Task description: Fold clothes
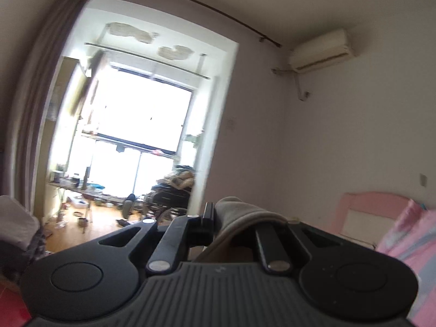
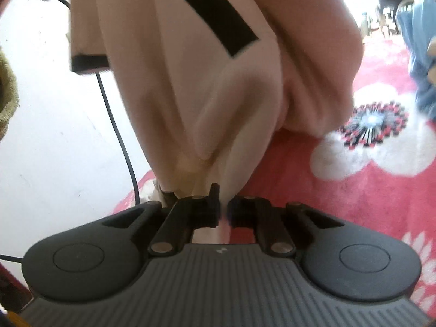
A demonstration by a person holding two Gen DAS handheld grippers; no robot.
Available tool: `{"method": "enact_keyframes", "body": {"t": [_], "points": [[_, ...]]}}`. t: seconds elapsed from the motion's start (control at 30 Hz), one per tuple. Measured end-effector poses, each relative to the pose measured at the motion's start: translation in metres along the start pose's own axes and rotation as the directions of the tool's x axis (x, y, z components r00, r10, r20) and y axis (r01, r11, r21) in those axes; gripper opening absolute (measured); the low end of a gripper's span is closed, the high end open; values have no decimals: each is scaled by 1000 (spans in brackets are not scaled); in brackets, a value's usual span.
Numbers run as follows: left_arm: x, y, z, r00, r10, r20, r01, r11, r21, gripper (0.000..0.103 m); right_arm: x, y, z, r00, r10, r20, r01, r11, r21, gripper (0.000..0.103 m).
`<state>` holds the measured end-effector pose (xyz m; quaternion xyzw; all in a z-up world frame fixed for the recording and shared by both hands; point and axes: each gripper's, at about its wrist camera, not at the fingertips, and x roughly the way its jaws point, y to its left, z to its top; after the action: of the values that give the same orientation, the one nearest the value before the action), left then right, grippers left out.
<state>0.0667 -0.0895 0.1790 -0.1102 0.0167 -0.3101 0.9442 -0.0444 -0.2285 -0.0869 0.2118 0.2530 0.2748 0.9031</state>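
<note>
A beige garment [image 2: 196, 87] with black stripes hangs in folds in front of my right gripper [image 2: 224, 204], which is shut on its lower edge above a red floral blanket [image 2: 340, 196]. In the left wrist view, my left gripper [image 1: 218, 218] is raised and points into the room. It is shut on a beige-grey fold of the same kind of cloth [image 1: 239, 218], which drapes over the right finger and hides it.
A black cable [image 2: 117, 130] runs over the white floor [image 2: 54, 136] at left. A blue cloth [image 2: 419, 54] lies at far right. The left wrist view shows a bright window [image 1: 141, 114], an air conditioner [image 1: 321, 51] and a pink headboard [image 1: 365, 215].
</note>
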Motion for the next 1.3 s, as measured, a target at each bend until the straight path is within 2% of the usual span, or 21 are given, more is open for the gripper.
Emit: {"method": "enact_keyframes", "body": {"t": [0.13,0.27,0.4,0.6,0.67,0.77,0.87,0.97,1.07,1.13,1.2,1.3], "points": [[-18,20,18,996,77,53,-74,996,-53,10,-39,24,-1,996,-49,75,51,999,-16,1],[-49,27,48,980,131,147,-121,990,-77,10,-84,36,9,980,-121,159,127,992,-23,1],[-83,27,78,953,192,236,-170,979,-112,10,-119,38,37,951,-166,261,187,981,-57,1],[-146,19,106,897,286,336,-245,956,-160,10,-189,74,74,887,-179,425,264,953,-148,1],[-170,9,112,884,288,367,-245,956,-160,10,-212,88,86,869,-173,464,282,943,-177,1],[-202,-18,121,874,249,418,-222,969,-111,10,-251,116,102,847,-147,511,299,926,-231,1],[-228,-42,132,869,209,449,-198,978,-71,10,-285,139,116,835,-108,540,292,918,-268,1],[-247,-58,138,867,223,446,-216,974,-66,10,-305,142,137,837,-96,539,273,927,-259,1],[-252,-61,133,881,251,401,-244,967,-71,10,-313,134,160,847,-101,522,252,941,-226,1],[-240,-52,116,895,300,332,-290,954,-78,11,-281,106,174,869,-147,473,263,946,-188,2],[-222,-40,92,901,361,242,-358,932,-58,11,-216,59,179,890,-208,406,286,948,-140,5],[-176,-6,30,885,460,68,-464,884,63,11,-108,-17,161,921,-305,242,328,943,-60,7]]}}
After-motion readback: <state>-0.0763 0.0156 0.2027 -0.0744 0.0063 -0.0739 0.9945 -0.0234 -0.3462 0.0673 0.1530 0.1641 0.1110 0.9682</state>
